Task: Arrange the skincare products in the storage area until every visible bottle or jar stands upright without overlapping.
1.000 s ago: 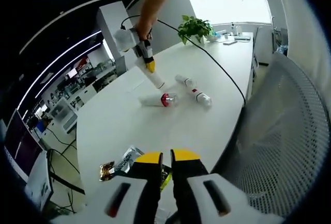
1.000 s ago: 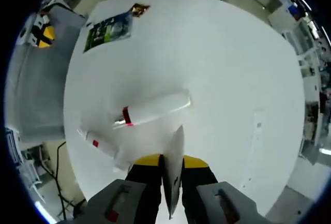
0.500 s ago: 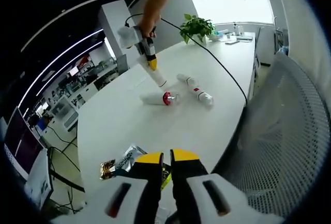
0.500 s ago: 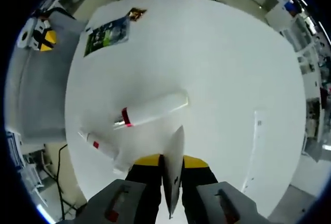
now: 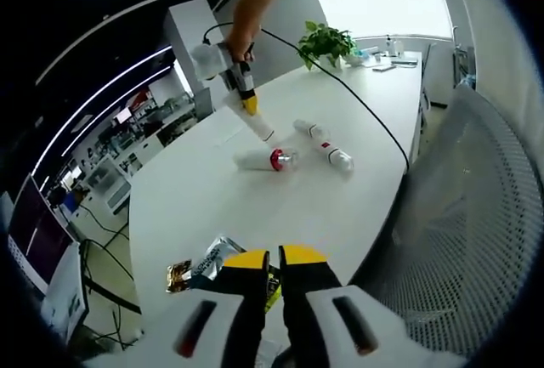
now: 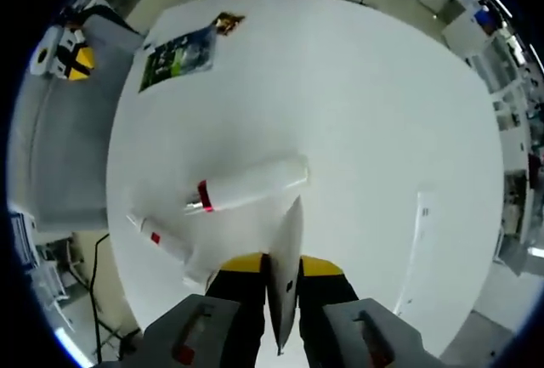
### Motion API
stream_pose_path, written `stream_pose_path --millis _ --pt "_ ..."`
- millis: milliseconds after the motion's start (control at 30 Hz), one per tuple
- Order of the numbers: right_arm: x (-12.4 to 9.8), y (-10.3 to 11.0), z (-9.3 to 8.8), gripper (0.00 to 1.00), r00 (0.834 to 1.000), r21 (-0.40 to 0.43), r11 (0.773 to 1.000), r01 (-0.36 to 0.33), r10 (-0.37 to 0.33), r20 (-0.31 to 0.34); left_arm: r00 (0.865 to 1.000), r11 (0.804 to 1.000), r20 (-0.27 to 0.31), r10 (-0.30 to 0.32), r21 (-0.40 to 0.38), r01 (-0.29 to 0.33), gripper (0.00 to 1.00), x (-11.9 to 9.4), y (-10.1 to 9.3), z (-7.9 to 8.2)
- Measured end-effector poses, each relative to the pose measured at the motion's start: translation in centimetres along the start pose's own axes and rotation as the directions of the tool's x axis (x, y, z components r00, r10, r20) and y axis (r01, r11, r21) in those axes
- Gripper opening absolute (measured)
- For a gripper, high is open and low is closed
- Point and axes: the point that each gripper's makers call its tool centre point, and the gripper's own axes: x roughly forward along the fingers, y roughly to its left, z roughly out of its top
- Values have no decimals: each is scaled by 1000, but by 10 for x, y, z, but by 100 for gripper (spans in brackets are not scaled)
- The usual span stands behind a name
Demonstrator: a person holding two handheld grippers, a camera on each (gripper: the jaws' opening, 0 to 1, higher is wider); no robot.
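Observation:
In the right gripper view my right gripper (image 6: 281, 263) is shut on a white tube (image 6: 285, 270) that points down toward the white table (image 6: 357, 113). Below it a white bottle with a red band (image 6: 246, 186) lies on its side. A second white bottle with a red mark (image 6: 163, 242) lies beside it. In the left gripper view my left gripper (image 5: 274, 260) is shut with nothing between its jaws, low over the table's near edge. Farther off, the right gripper (image 5: 247, 106) holds the white tube (image 5: 260, 130) above the banded bottle (image 5: 265, 159) and the other lying bottle (image 5: 324, 145).
A green and silver packet (image 5: 208, 263) lies by my left gripper, shown too as the packet (image 6: 177, 50) in the right gripper view. A mesh chair (image 5: 463, 232) stands at the table's right edge. A potted plant (image 5: 325, 43) and a black cable (image 5: 357, 106) sit farther back.
The right gripper with the tube has drifted slightly; both bottles lie where they were. The left gripper has barely moved.

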Motion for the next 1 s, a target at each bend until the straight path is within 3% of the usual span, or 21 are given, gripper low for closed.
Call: stream_pose_path --millis 567,867,1000 --pt "-1 3 -15 9 998 -3 1000 8 -8 -57 1000 1000 5 -27 5 27 0 1 -4 1" --pt "-1 -4 -30 10 993 -69 997 22 -30 -115 1000 1000 13 -26 2 26 0 1 -3 2" --pt "-3 -6 -31 10 993 -75 997 23 -31 -112 999 1000 10 -30 7 30 0 1 -4 2"
